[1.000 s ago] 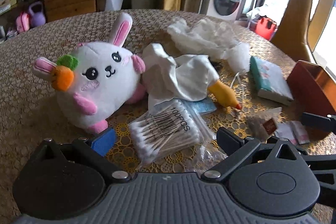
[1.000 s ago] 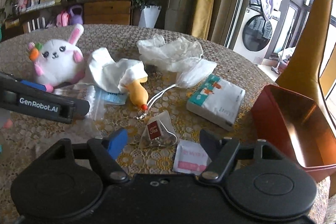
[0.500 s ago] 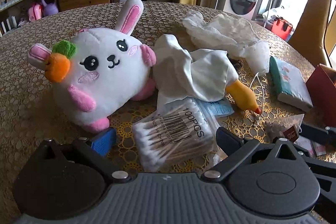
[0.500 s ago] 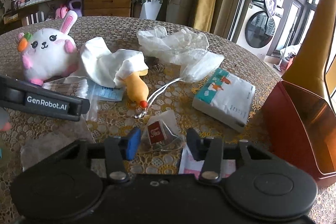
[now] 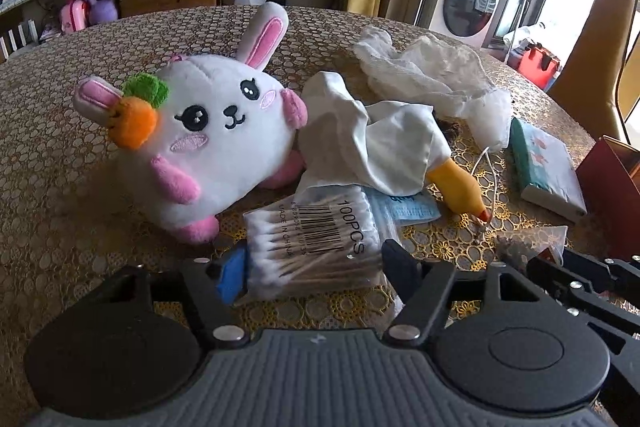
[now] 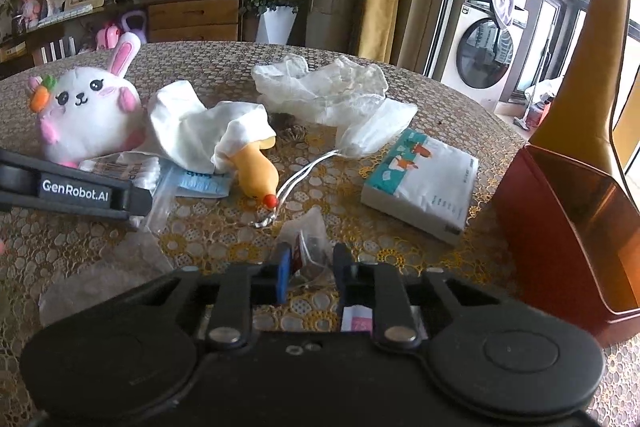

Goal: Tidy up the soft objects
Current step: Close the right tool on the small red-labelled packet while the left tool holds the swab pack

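On the tabletop (image 6: 208,67), the plush rabbit (image 6: 86,113) sits far left, with the crumpled cloth (image 6: 192,131) just to its right, draped over the rubber duck (image 6: 256,173). The cotton-swab pack (image 5: 316,243) lies near the rabbit's feet. Farther right, the gauze (image 6: 328,91) lies behind the tissue pack (image 6: 424,183), and the open box (image 6: 568,227) stands at the right edge.

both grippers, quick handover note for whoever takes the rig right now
Left gripper: jaws just closing around the cotton swab pack, blue pad against it.
Right gripper: jaws just closing on the tea bag sachet.
On the table: bunny plush, white cloth, tissue pack, all loose.
Red box shows nothing inside; sorting all remains.
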Available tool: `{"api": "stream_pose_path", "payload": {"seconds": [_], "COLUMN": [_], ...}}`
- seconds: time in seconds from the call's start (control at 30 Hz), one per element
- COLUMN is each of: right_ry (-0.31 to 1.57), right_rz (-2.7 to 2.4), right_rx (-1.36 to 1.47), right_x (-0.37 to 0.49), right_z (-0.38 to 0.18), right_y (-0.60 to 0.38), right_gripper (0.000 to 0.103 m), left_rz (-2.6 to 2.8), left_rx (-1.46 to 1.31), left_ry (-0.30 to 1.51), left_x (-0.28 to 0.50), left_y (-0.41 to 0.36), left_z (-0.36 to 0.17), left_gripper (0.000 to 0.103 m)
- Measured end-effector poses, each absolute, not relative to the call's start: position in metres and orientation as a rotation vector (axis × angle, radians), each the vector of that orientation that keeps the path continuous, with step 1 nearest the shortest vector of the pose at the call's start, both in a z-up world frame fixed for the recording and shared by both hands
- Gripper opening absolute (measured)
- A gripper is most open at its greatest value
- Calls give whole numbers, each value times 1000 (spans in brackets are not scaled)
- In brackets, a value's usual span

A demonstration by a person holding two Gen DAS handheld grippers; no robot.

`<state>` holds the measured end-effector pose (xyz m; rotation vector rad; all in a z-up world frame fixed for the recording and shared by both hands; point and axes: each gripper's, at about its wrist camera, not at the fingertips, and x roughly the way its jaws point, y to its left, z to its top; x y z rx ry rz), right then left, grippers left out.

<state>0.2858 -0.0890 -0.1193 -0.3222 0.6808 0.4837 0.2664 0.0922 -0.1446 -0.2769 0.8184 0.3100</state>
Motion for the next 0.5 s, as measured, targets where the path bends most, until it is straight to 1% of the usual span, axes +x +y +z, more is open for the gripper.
{"api": "stream_pose_path", "payload": {"seconds": [0.07, 0.13, 0.37, 0.5], "right_ry": [674, 671, 642, 622], "right_rz": [483, 487, 504, 513], "right_rx": [-322, -317, -277, -253], "right_x": [283, 281, 268, 258], "right_z": [-117, -115, -99, -88], "right_y": [-90, -91, -96, -100], "right_gripper": [14, 12, 7, 5], "left_rz": [308, 300, 283, 256], "left_rx": [-272, -270, -271, -267], "left_ry": [817, 810, 794, 772], "left_x": [265, 262, 247, 237], "left_y": [92, 93, 92, 87], "left_z": [-143, -141, -129, -115], "left_gripper": [70, 70, 70, 70]}}
